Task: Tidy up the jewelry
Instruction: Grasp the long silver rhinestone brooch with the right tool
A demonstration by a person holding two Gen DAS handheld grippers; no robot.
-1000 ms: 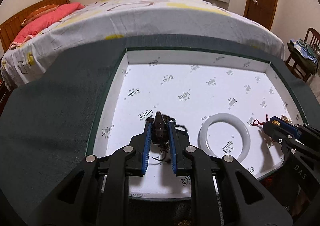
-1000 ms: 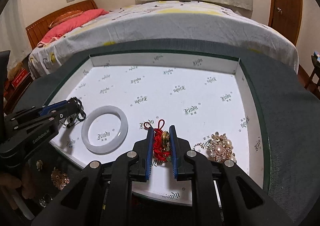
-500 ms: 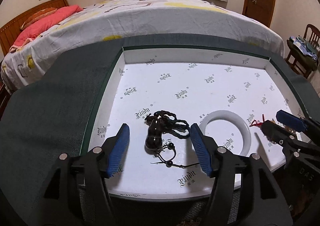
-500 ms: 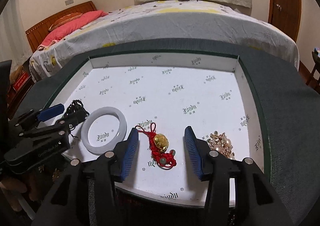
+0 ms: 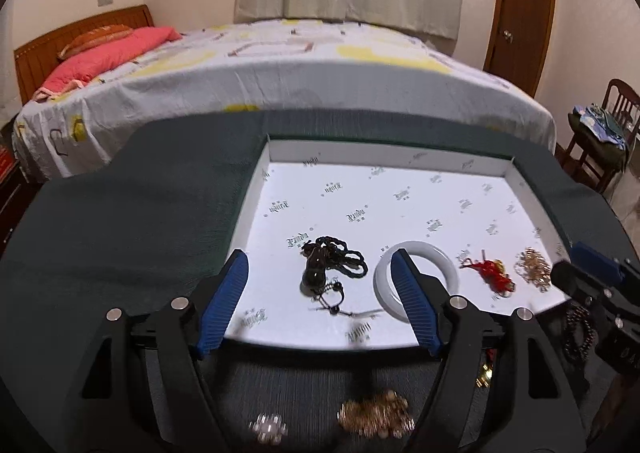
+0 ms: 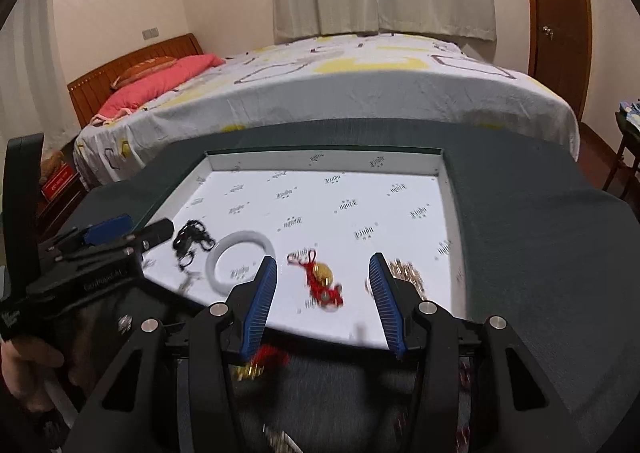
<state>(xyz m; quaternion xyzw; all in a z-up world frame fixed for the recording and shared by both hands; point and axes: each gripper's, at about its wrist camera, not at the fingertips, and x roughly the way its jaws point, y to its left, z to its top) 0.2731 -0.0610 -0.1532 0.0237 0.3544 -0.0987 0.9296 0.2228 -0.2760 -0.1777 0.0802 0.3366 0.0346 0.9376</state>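
Note:
A white shallow tray lies on the dark green cloth. In it lie a black bead necklace with a dark pendant, a white bangle, a red knotted charm with a gold bead and a gold pearl brooch. My left gripper is open and empty, raised in front of the necklace. My right gripper is open and empty, raised in front of the red charm.
Loose jewelry lies on the cloth before the tray: a gold cluster, a small sparkly piece, dark beads, a red and gold charm. A bed stands behind. A chair is at right.
Both grippers opened, letting the black necklace and the red charm lie in the tray, then pulled back and up towards the tray's near edge.

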